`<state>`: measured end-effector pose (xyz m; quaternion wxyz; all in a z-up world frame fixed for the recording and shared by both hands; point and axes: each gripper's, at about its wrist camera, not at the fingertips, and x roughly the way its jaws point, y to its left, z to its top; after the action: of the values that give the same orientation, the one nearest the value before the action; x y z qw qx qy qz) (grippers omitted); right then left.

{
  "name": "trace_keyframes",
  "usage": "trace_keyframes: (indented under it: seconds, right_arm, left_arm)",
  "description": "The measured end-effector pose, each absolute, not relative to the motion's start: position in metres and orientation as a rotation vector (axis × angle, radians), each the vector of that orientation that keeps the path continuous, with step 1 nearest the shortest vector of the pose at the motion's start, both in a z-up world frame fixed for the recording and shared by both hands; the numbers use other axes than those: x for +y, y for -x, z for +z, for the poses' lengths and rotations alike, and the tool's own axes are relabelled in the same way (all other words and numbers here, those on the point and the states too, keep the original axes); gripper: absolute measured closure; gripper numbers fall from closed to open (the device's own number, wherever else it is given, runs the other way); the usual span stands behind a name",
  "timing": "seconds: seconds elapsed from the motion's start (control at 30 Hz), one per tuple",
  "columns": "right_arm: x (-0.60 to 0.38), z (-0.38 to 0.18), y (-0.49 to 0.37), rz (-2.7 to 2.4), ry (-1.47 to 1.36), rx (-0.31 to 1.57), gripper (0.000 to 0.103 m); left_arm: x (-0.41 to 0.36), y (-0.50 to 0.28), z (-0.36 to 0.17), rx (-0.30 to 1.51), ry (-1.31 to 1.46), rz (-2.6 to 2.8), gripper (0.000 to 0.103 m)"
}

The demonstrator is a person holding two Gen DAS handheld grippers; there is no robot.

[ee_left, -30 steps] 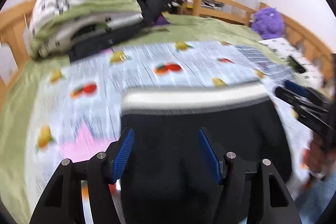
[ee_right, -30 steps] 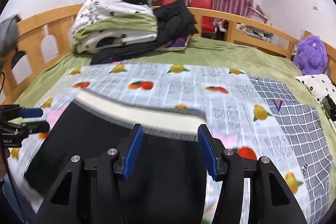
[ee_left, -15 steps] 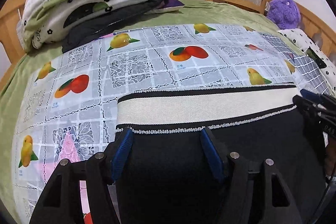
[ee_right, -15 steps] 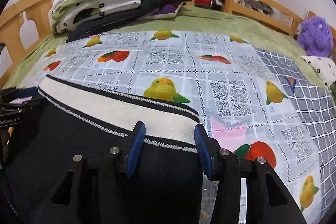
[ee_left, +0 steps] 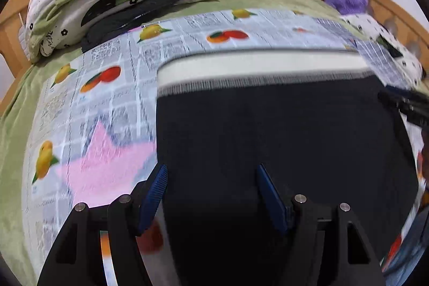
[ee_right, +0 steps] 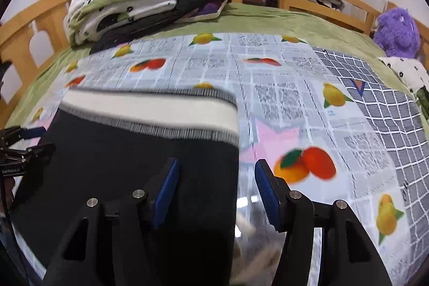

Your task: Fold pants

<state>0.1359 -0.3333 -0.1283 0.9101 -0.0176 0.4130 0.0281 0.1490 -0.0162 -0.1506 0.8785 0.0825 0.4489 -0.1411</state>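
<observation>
the left gripper [ee_right: 24, 149] read "genrobot.ai". black pants [ee_left: 268, 138] with a cream waistband [ee_left: 254, 66] lay blurred; both it and the right gripper [ee_right: 215, 186] gaped, gripping nothing, the right's jaws just widening.

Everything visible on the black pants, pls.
The black pants look like a dark knit with a broad cream waistband edged in black-and-white trim. They lie spread on the fruit-print cloth on the bed, waistband at the far end. The near end runs under both grippers and out of view. The left gripper straddles the left edge, the right gripper the right edge; neither pair of pads visibly presses the fabric. The picture is blurred.
</observation>
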Motion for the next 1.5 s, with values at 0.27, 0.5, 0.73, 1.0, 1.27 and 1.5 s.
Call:
trace_keyframes:
  seconds: [0.27,0.5,0.73,1.0,1.27,1.5]
  right_arm:
    - [-0.335,-0.125,-0.065,0.081,-0.009,0.873,0.048]
    - [-0.318,-0.115,-0.026,0.095,0.057,0.839,0.048]
    - [-0.310,-0.118,-0.035,0.100,0.029,0.865,0.049]
    - [-0.323,-0.143,-0.036,0.082,-0.053,0.918,0.048]
    - [-0.321,-0.143,-0.036,0.068,-0.049,0.915,0.048]
    - [-0.319,-0.143,-0.036,0.059,-0.039,0.913,0.048]
  left_arm:
    - [0.019,-0.057,-0.136,0.892,-0.203,-0.434,0.037]
    - [0.036,-0.004,-0.146,0.897,-0.242,-0.464,0.037]
    - [0.023,-0.005,-0.156,0.884,-0.306,-0.417,0.083]
    - [0.022,-0.010,-0.162,0.925,-0.291,-0.359,0.084]
    - [0.023,-0.005,-0.160,0.962,-0.275,-0.400,0.072]
    - [0.021,0.004,-0.157,0.947,-0.288,-0.421,0.065]
